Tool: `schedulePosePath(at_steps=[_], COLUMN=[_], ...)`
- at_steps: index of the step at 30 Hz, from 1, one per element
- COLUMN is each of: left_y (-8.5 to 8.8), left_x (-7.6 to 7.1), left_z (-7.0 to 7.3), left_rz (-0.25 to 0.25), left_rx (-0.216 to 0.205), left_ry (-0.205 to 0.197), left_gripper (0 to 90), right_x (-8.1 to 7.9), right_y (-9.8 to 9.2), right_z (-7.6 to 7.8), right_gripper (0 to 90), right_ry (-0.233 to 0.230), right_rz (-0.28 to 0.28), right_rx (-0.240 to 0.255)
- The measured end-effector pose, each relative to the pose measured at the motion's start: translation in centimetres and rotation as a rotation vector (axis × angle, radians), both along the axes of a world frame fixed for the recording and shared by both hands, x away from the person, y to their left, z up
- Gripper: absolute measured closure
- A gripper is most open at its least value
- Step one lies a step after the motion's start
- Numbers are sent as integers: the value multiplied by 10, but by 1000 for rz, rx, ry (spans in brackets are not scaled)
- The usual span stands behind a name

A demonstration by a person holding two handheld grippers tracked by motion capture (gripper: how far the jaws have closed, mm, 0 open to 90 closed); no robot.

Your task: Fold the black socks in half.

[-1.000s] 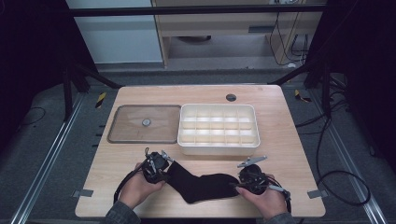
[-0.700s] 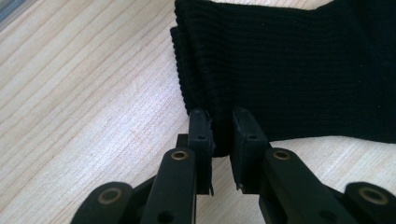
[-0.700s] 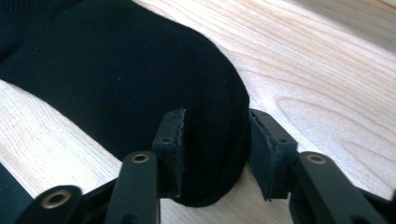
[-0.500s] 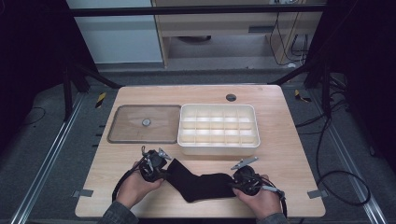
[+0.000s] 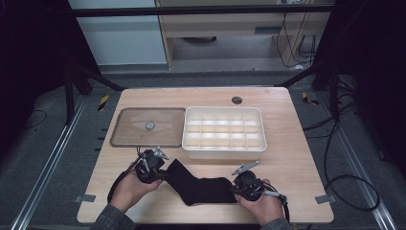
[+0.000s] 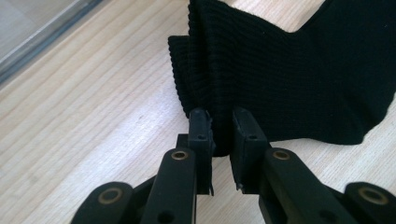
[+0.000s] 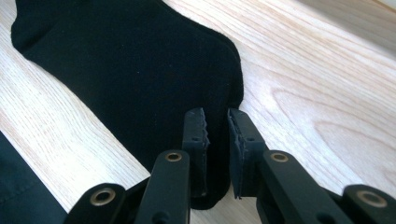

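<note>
The right gripper (image 5: 235, 189), whose jaws stood apart at the toe of the black sock (image 5: 203, 187) a second ago, has just been closing and now pinches the fabric there. The left gripper (image 5: 163, 175) has lifted the cuff end slightly toward the white compartment tray (image 5: 223, 152).

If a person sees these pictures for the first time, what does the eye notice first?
First the black sock, lying flat at the near edge of the wooden table, with the left gripper pinching its cuff end and the right gripper, whose jaws have just been closing, on its toe end. Behind it stand a white divided box and, to its left, a clear lid.
</note>
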State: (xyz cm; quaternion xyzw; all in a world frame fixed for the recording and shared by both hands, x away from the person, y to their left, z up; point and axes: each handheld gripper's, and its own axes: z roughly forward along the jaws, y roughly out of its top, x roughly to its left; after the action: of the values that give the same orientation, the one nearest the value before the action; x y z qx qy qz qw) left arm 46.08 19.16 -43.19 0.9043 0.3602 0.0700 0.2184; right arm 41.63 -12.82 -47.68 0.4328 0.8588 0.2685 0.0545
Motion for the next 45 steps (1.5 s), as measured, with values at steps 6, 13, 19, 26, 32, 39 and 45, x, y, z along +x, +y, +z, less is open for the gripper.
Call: schedulePosePath(at_steps=[6,13,19,26,32,39,45], left_y=[4,-1,-15,-34,-52,-75,-92], left_x=[-3,-4,-8,-15,-21,-27,-31], left_z=[10,25,38,43,43,39,31], left_rz=[-1,-25,-63,-111,-148,-191,-222], left_rx=[-14,-25,-57,-94,-110,-103,-65], left_ry=[-10,-10,-21,-21,-24,-25,-25], left_gripper=[793,793,794,795,796,796,796], right_x=[0,1,2,3,5,6,6], right_y=[7,13,18,24,27,27,24], right_z=[1,0,1,0,0,-2,-1], right_gripper=[787,787,787,787,787,782,670], right_ry=[-6,7,19,20,18,21,16], right_rz=[15,26,34,42,43,33,23], right_rx=[5,12,20,23,34,51,66])
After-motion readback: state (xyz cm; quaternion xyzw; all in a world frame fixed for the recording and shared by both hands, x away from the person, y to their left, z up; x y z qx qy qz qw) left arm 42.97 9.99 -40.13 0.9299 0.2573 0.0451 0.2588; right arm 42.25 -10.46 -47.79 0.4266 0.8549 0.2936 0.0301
